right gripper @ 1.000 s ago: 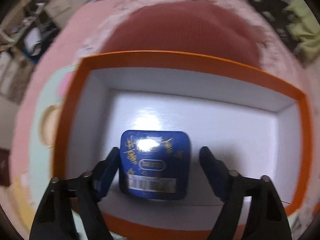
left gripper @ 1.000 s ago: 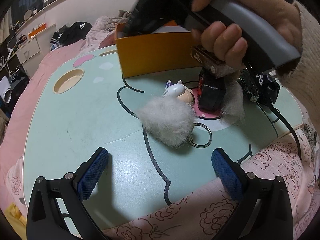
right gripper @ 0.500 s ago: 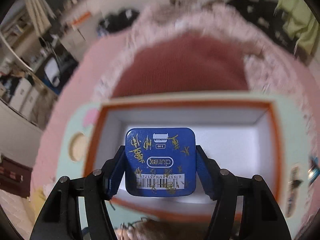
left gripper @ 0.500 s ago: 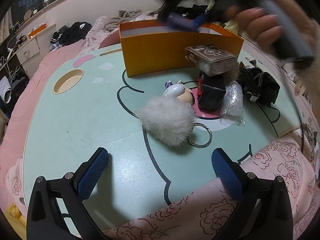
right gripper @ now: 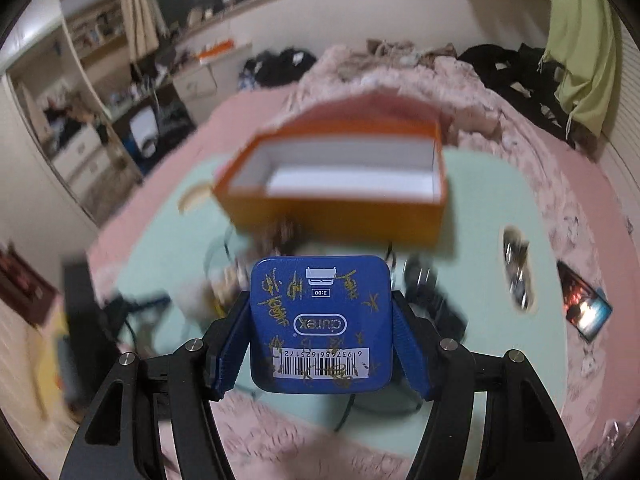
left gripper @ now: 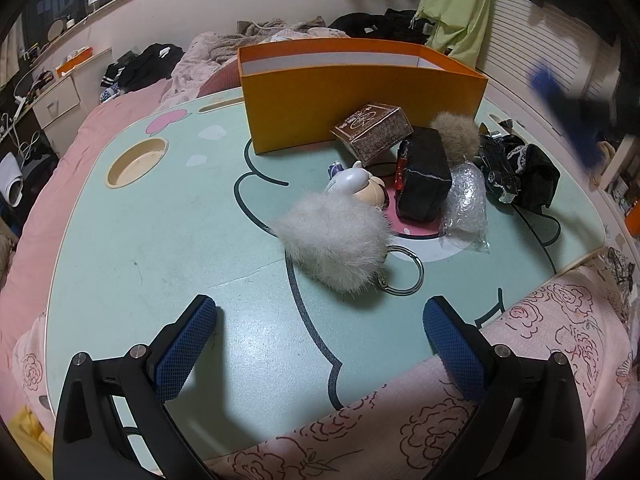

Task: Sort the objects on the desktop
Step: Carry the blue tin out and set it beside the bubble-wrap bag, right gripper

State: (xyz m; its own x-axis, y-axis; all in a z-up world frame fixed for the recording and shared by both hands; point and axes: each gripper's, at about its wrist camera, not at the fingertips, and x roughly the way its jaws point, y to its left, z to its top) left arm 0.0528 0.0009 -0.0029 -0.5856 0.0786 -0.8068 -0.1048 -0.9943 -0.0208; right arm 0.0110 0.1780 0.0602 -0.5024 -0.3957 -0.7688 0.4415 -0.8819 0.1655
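My right gripper (right gripper: 320, 304) is shut on a blue tin (right gripper: 320, 328) with gold writing and a barcode, held in the air on the near side of the open orange box (right gripper: 340, 184). Only the box's white floor shows inside. In the left wrist view the orange box (left gripper: 360, 92) stands at the back of the mint table (left gripper: 160, 240), and the right gripper is a blue blur at the far right. My left gripper (left gripper: 320, 312) hangs open over the table's near edge, with nothing between its fingers. Just beyond it lies a white furry keychain (left gripper: 336, 244).
Before the orange box sit a brown patterned box (left gripper: 372, 130), a black box (left gripper: 422, 172), a brown pompom (left gripper: 456, 136), a figurine (left gripper: 360, 186), a bubble-wrap bag (left gripper: 466, 208) and black cloth (left gripper: 520, 172). A phone (right gripper: 586, 308) lies at the right. Pink bedding surrounds the table.
My right gripper closed on the blue tin inside the orange box, lifted it out and drew back to the right of the table. My left gripper stayed still.
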